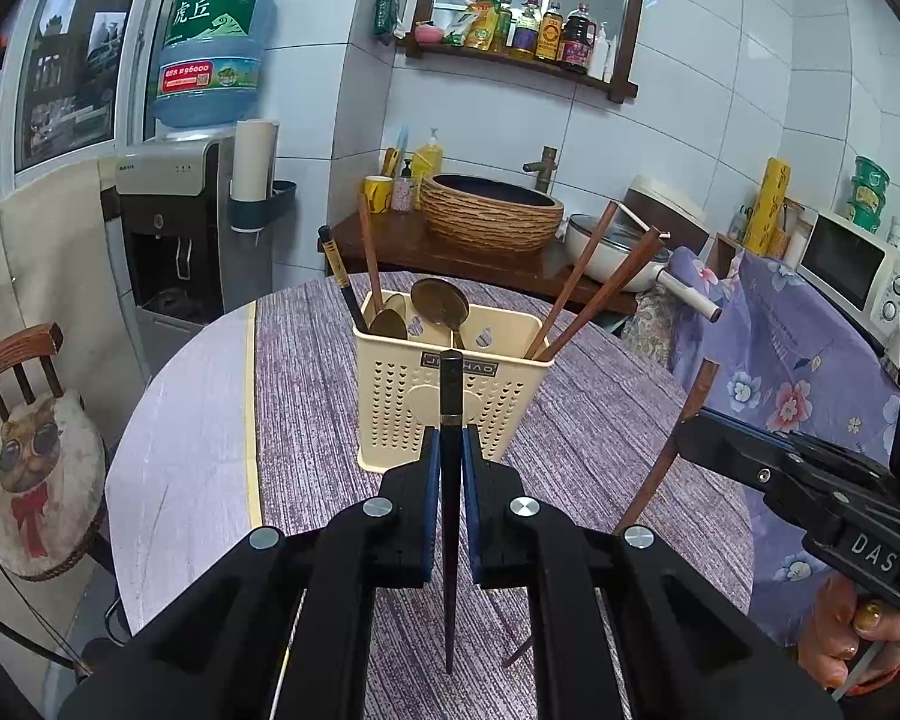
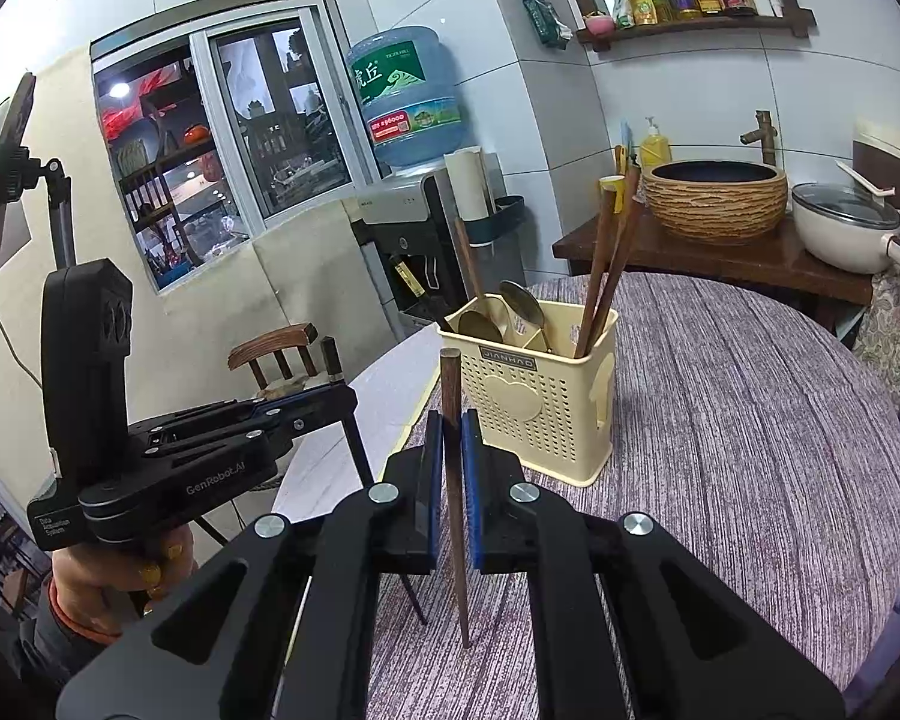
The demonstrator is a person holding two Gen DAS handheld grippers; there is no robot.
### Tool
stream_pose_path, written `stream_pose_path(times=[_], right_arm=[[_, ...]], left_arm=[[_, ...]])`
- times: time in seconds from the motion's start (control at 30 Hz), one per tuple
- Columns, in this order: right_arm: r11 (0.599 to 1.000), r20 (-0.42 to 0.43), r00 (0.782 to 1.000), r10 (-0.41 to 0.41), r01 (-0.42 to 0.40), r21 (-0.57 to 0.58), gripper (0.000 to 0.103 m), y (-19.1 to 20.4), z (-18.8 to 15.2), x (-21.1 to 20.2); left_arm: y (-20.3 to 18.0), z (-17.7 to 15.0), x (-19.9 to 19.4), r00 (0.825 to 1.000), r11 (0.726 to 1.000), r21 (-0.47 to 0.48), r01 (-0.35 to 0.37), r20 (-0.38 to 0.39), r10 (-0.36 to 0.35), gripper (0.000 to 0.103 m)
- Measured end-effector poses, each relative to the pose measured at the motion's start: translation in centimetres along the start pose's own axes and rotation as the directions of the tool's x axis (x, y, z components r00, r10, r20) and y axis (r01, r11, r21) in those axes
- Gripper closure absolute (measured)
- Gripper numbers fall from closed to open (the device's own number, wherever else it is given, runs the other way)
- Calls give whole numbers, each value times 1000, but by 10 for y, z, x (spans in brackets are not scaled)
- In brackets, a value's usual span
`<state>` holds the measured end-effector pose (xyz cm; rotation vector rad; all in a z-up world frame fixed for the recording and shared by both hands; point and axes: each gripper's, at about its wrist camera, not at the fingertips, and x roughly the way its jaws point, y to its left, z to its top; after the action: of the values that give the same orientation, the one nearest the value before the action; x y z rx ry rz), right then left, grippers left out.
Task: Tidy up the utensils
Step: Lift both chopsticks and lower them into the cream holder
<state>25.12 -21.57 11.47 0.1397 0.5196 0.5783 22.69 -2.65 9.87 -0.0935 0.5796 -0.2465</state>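
Stored: four chopsticks and spoons [image 1: 439, 301] are stood in the cream holder [image 1: 450, 396].
Left gripper [image 1: 450, 450]: clamped on a black chopstick [image 1: 450, 396], held upright before the holder.
Right gripper [image 2: 450, 438]: clamped on a brown chopstick [image 2: 450, 384].
Left: both are yet to be dropped in.

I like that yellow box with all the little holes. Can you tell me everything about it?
The cream plastic utensil holder stands upright on the round table's purple cloth. Its walls have small holes, a smooth heart shape and a dark label near the rim. Dividers split it into compartments: metal spoons and a black and a brown chopstick toward one end, two brown chopsticks at the other. Neither gripper touches it.
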Motion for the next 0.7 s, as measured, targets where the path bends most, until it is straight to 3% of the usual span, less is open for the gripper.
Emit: stream_pose_path(times=[0.37, 0.7], right_arm=[[999, 36, 999, 9, -8, -40, 96, 8, 33, -4], [998, 149, 988, -42, 49, -42, 96, 6, 123, -11]], left_arm=[[0, 36, -10, 999, 999, -10, 30, 39, -30, 95], [-1, 127, -32, 990, 999, -47, 28, 142, -21, 95]])
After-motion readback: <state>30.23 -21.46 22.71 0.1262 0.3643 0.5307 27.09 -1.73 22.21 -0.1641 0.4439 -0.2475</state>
